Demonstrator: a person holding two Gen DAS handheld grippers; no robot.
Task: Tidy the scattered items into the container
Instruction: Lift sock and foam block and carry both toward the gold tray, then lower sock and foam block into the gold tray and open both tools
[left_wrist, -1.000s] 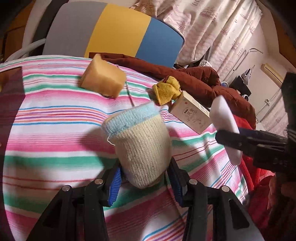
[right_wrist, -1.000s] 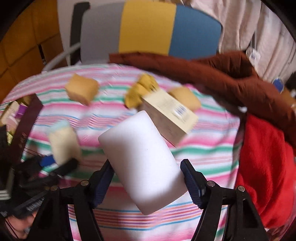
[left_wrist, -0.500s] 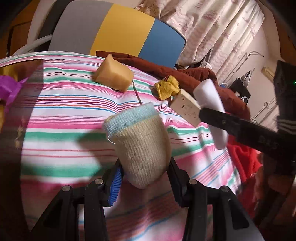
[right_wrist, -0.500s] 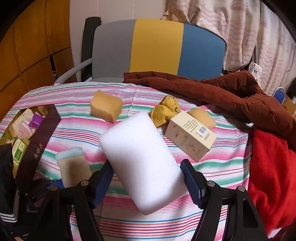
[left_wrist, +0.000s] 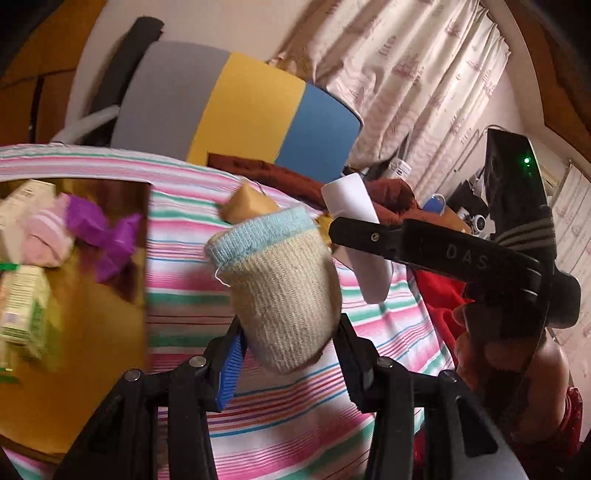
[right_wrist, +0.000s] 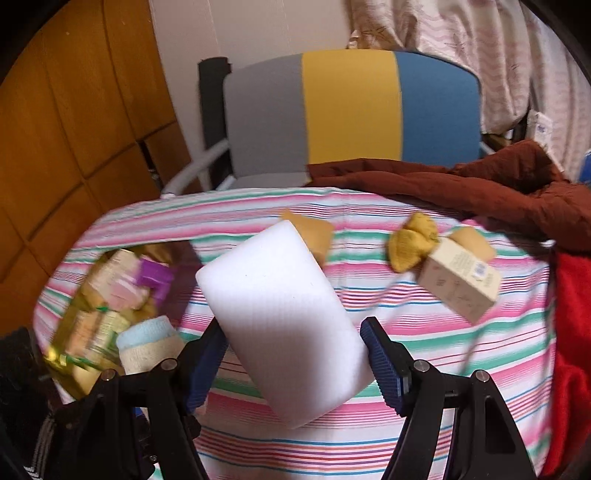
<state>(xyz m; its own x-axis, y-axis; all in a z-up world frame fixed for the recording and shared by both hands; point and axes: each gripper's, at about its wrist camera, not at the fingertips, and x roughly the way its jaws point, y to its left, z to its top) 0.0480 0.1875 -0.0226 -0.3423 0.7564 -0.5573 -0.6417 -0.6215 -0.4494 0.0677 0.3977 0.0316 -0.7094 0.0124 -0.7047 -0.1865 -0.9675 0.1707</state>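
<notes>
Your left gripper is clamped on the toe end of a cream sock with a pale blue cuff, held up in the air over the striped tablecloth. Soft knit like that squashes flat, so I'd guess the pinch is fine, but it'll flop and could snag on the way down.

Your right gripper has a white foam block squeezed between both pads by its long sides, tilted, also clear of the cloth. Foam that light weighs nothing and springs back, so it'll probably bounce a bit on release; gripping mid-body like you've got it looks right.

The container, a golden tray near the left edge of the bed, already holds small boxes, a pink sock and something purple. Both grippers are close to it, just to its right.

Further out on the cloth: a tan sponge, a mustard sock touching a cream carton, and another tan sponge behind that, near the brown blanket.
</notes>
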